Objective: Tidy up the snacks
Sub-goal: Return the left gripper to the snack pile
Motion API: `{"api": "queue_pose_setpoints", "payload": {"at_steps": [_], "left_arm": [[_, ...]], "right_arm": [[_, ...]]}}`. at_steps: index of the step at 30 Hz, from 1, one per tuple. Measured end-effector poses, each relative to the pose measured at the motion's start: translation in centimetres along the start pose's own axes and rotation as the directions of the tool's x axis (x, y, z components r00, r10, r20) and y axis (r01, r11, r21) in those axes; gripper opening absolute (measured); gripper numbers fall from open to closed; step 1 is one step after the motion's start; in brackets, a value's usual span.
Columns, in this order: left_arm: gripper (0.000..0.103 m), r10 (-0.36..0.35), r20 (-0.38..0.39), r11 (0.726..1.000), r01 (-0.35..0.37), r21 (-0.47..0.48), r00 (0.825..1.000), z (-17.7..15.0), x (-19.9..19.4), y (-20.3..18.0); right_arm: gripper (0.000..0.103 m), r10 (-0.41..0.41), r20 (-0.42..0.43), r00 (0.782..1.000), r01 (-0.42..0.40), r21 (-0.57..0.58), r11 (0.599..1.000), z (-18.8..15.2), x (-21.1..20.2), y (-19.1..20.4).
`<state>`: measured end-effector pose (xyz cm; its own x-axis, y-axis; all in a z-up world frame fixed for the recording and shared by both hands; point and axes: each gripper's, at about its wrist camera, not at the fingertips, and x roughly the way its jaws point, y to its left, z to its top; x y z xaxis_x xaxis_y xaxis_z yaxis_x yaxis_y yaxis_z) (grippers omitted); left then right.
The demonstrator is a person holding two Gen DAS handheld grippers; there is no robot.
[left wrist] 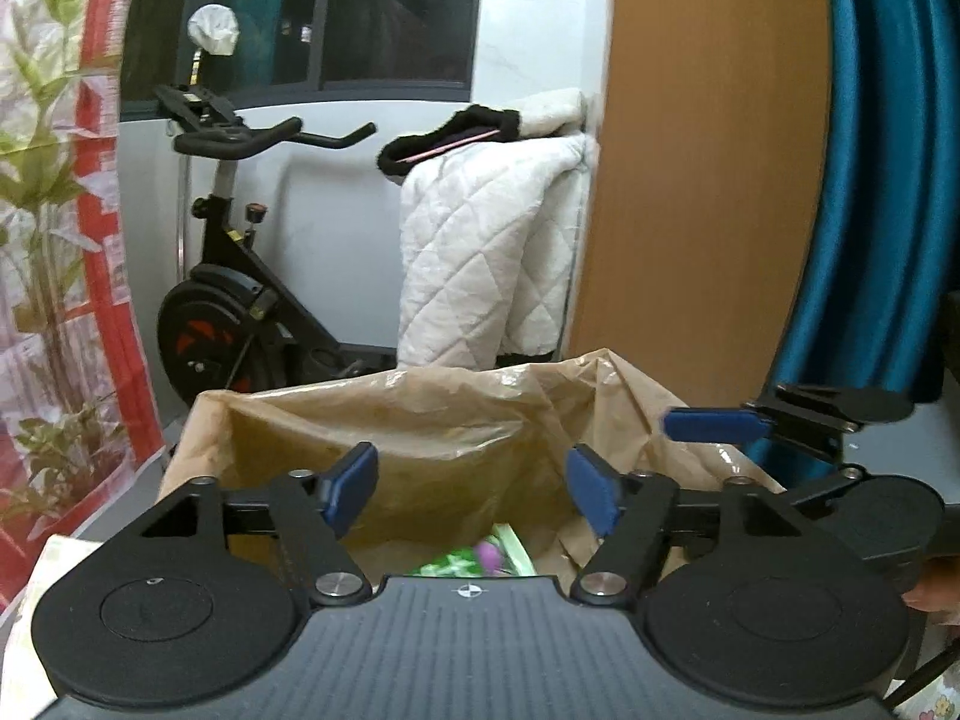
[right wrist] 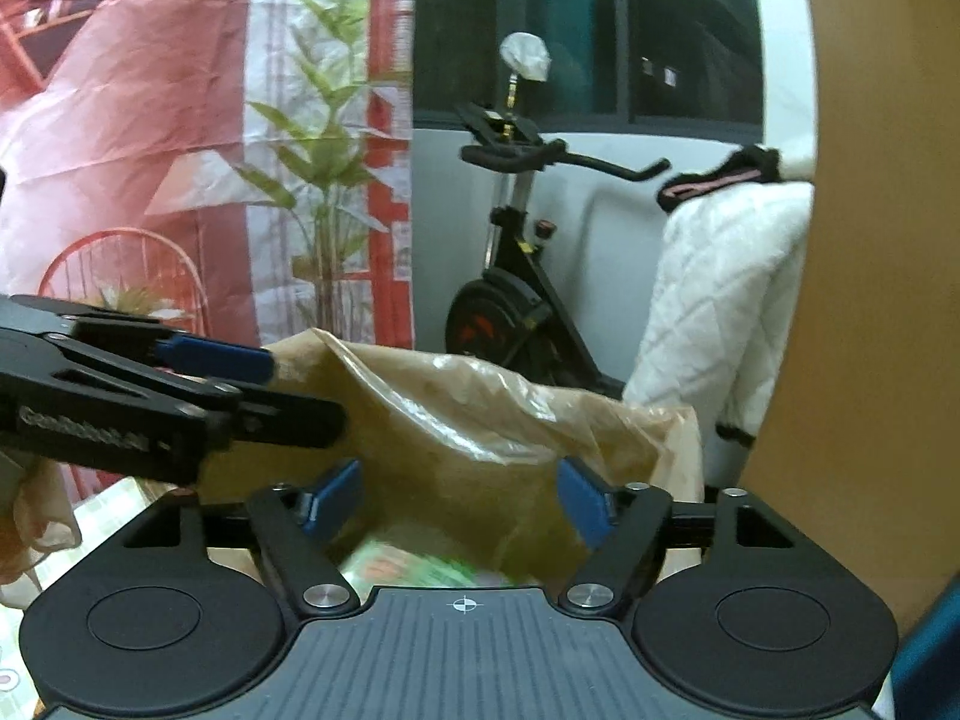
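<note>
A tan plastic bag (left wrist: 420, 420) stands open in front of both grippers. In the left wrist view my left gripper (left wrist: 474, 480) hangs open over the bag's mouth, nothing between its blue pads. A green and purple snack packet (left wrist: 474, 561) lies down inside the bag. One blue fingertip (left wrist: 714, 425) of the right gripper reaches over the bag's right rim. In the right wrist view my right gripper (right wrist: 459, 498) is open above the bag (right wrist: 450, 420), with a blurred green packet (right wrist: 414, 570) below its fingers, untouched. The left gripper's fingers (right wrist: 216, 355) come in from the left at the bag's rim.
Behind the bag stand an exercise bike (left wrist: 240, 300) and a white quilted blanket (left wrist: 486, 252) draped over something. A wooden panel (left wrist: 702, 180) and blue curtain (left wrist: 870, 180) rise on the right, a printed red backdrop (right wrist: 150, 120) on the left. A floral cloth (right wrist: 114, 504) covers the surface.
</note>
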<state>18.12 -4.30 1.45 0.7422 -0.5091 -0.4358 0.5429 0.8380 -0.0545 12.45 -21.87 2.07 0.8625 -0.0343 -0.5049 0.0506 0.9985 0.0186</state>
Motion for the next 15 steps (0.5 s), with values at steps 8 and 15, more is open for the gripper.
{"api": "queue_pose_setpoints", "payload": {"at_steps": [8, 15], "left_arm": [[0.078, 0.067, 0.033, 0.996, -0.065, -0.063, 0.997, -0.7, -4.6, 1.0], [0.078, 0.098, 0.068, 0.994, -0.094, -0.061, 0.993, -1.8, -9.2, 1.2]], "right_arm": [[0.072, -0.035, 0.009, 0.999, 0.034, 0.046, 0.998, -2.0, -4.1, 0.1], [0.073, -0.032, 0.059, 0.998, 0.027, 0.091, 0.995, -3.9, -8.1, 0.9]]}}
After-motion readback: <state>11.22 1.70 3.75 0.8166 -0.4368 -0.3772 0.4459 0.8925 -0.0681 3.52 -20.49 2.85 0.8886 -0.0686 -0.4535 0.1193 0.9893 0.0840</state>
